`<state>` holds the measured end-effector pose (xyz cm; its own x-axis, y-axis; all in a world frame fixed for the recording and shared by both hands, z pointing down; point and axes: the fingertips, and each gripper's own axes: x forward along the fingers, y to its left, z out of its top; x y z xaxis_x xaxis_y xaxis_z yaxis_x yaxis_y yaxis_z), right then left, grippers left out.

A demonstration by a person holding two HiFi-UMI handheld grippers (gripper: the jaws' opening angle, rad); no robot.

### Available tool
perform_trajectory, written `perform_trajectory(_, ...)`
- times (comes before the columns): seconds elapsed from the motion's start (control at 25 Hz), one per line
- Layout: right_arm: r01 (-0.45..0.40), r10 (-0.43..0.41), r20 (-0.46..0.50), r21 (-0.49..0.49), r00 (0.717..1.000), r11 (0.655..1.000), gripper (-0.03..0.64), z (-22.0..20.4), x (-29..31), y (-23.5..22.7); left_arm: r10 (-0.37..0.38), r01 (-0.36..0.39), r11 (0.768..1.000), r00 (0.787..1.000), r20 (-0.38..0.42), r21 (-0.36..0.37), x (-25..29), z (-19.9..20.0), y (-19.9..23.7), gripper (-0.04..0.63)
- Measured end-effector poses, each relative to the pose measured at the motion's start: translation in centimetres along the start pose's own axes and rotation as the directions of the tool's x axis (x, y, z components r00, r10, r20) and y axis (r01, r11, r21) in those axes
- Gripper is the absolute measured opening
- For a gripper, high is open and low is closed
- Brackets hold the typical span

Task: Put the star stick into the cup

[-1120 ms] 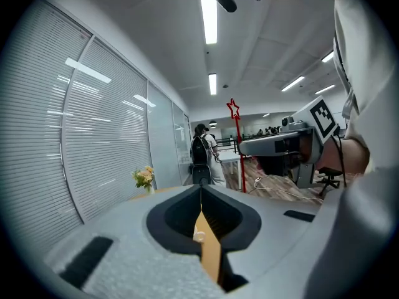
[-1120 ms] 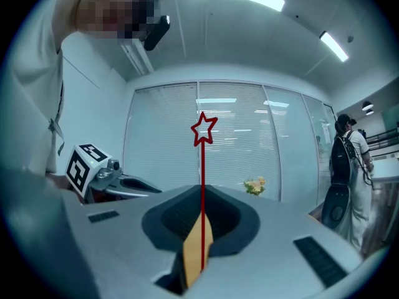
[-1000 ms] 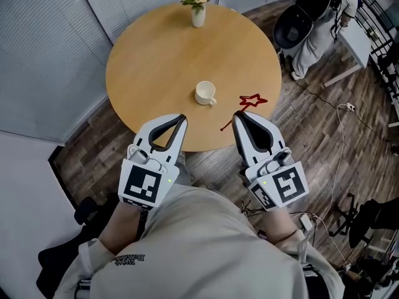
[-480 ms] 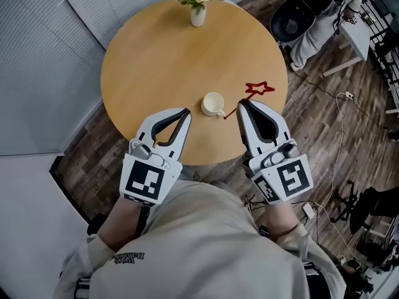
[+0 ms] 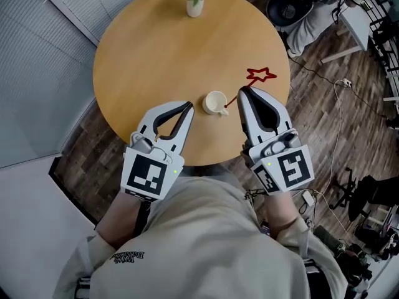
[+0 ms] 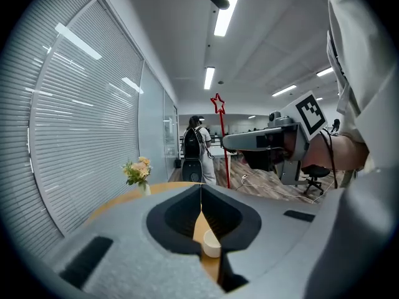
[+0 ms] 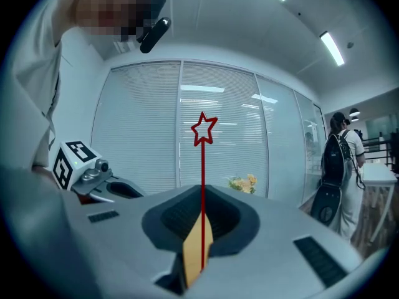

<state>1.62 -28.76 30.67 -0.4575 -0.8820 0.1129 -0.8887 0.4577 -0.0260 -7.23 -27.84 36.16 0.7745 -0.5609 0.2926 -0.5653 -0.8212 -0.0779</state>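
A white cup (image 5: 215, 103) stands near the front edge of the round wooden table (image 5: 156, 48). My right gripper (image 5: 242, 91) is just right of the cup and shut on the red star stick (image 5: 260, 75). In the right gripper view the star stick (image 7: 203, 167) runs straight up from between the closed jaws of my right gripper (image 7: 202, 192). The star stick (image 6: 219, 104) also shows upright in the left gripper view. My left gripper (image 5: 189, 104) is left of the cup, shut and holding nothing. The cup (image 6: 211, 248) shows below the tips of my left gripper (image 6: 201, 192).
A vase of flowers (image 5: 194, 2) stands at the table's far edge. Beyond the table to the right are an office chair (image 5: 290, 5) and cables (image 5: 340, 114) on the wooden floor. A person with a backpack (image 6: 193, 145) stands further back.
Both grippers have moved forward over the table's front edge, closer to the cup. The star end now sits farther beyond the cup, with the stick in my right gripper.
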Motion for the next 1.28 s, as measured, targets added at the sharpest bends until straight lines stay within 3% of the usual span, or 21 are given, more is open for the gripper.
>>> perform_trajectory(0.56, -0.059, 0.061, -0.035, 0.055, 0.998, 0.997, 0.037, -3.7, 3.1, -2.5, 0.059, -0.062, 0.997, 0.997, -0.055, -0.04, 3.7, -1.4, 1.1, 0.022)
perform_trajectory(1.0, -0.081, 0.092, -0.106, 0.098, 0.99, 0.992, 0.037, -10.1, 6.5, -2.6, 0.062, -0.069, 0.997, 0.988, -0.138, -0.041, 6.6, -7.1, 2.7, 0.021)
perform_trajectory(1.28, -0.035, 0.059, -0.156, 0.15, 0.986, 0.988, 0.037, -15.6, 7.8, -4.3, 0.047, -0.062, 0.995, 0.982, -0.182, -0.077, 9.0, -10.8, 2.8, 0.021)
